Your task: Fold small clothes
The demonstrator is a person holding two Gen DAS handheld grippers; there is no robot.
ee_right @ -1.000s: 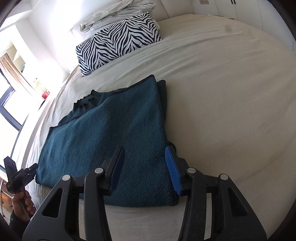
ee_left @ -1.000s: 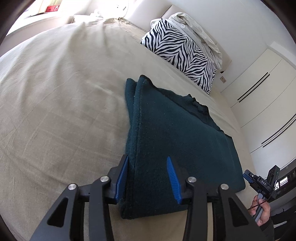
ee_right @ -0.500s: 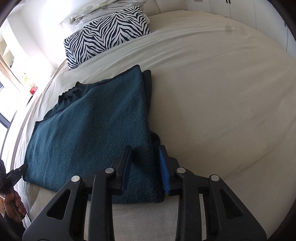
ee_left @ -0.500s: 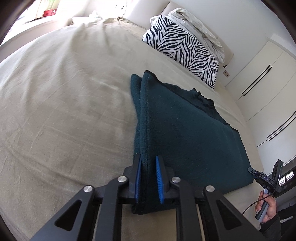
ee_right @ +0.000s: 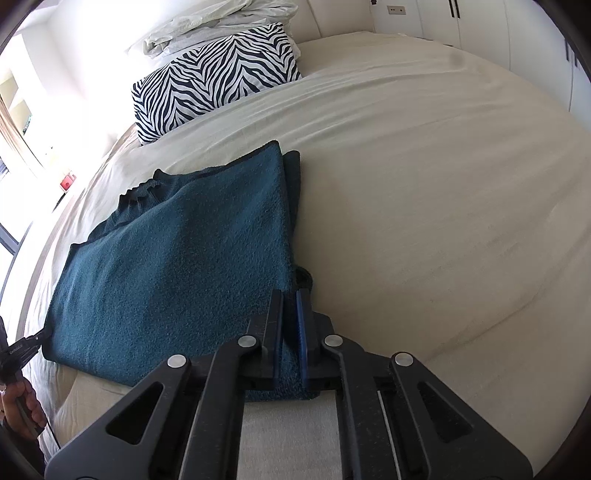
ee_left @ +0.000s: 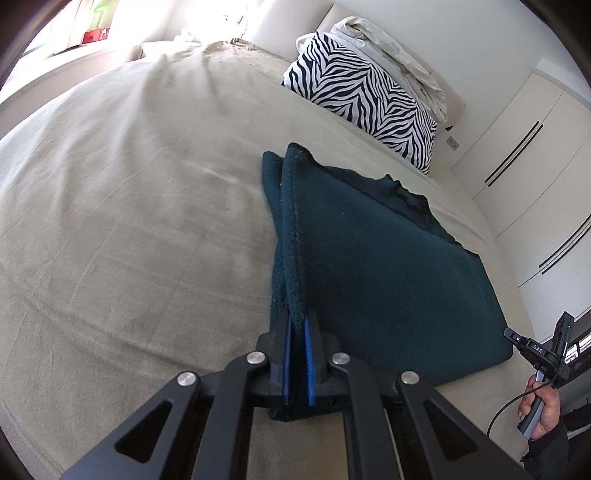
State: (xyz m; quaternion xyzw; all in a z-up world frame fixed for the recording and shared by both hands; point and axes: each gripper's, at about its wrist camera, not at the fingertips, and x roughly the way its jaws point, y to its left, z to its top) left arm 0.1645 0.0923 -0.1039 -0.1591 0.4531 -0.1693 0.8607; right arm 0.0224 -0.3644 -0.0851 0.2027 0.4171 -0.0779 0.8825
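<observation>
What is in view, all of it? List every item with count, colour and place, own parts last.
sweater: one, dark teal, folded flat on the bed near its front edge, both near corners pinched
bed cover: one, beige, spread over the whole bed
zebra pillow: one, black and white, at the head of the bed
crumpled bedding: one heap, off-white, behind the zebra pillow
wardrobe doors: several, white with dark handles, beside the bed
red object: one, on the bright window ledge, too small to identify
left hand-held gripper: one, black with blue pads, shut on the sweater's left near corner
right hand-held gripper: one, black with blue pads, shut on the sweater's right near corner
</observation>
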